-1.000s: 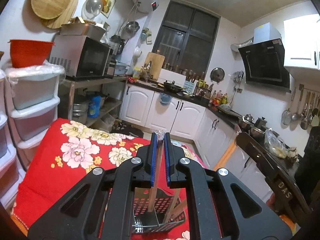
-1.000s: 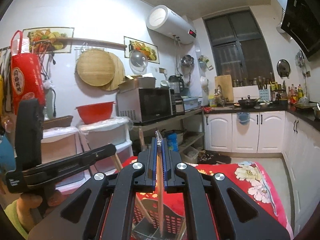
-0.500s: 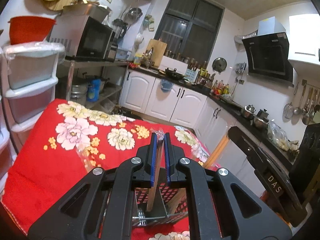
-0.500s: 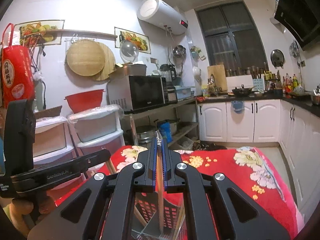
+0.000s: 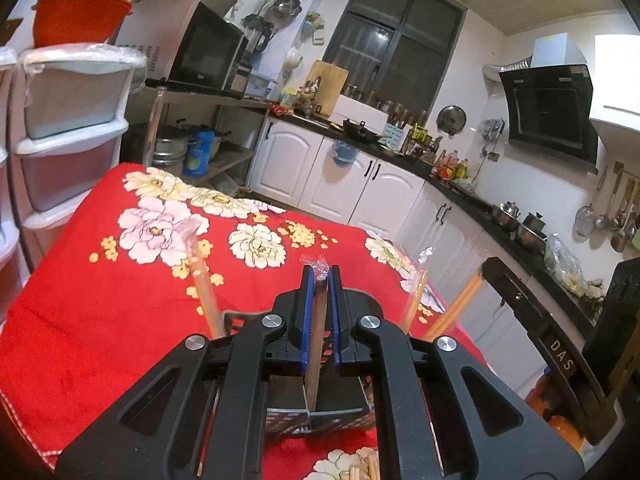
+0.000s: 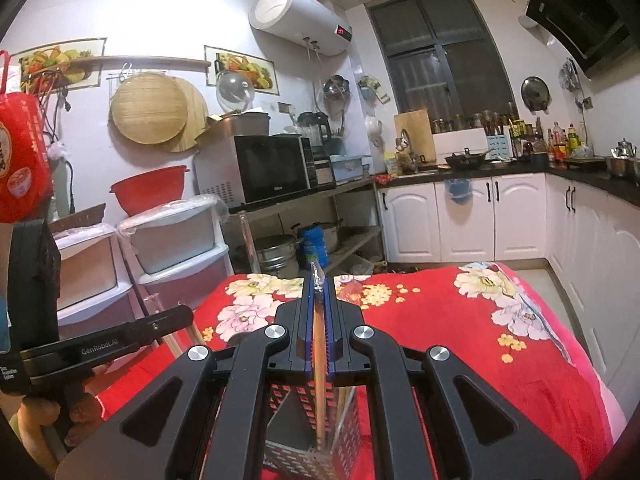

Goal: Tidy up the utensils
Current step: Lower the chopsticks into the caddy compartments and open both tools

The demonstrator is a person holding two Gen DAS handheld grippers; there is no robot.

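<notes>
Over red tablecloth (image 5: 100, 332), left gripper (image 5: 320, 280) clamps wrapped chopsticks (image 5: 317, 344).

Left gripper (image 5: 320, 280) jaws clamped on wrapped chopsticks (image 5: 318, 332), above perforated holder (image 5: 320, 408), red floral tablecloth (image 5: 120, 304)

A lived-in home kitchen is showing here: white cabinets (image 6: 464, 216) are running under a dark counter (image 6: 500, 166), a microwave (image 6: 256, 168) is sitting on a shelf, ladles (image 5: 612, 216) are hanging beside a range hood (image 5: 548, 108).
</notes>
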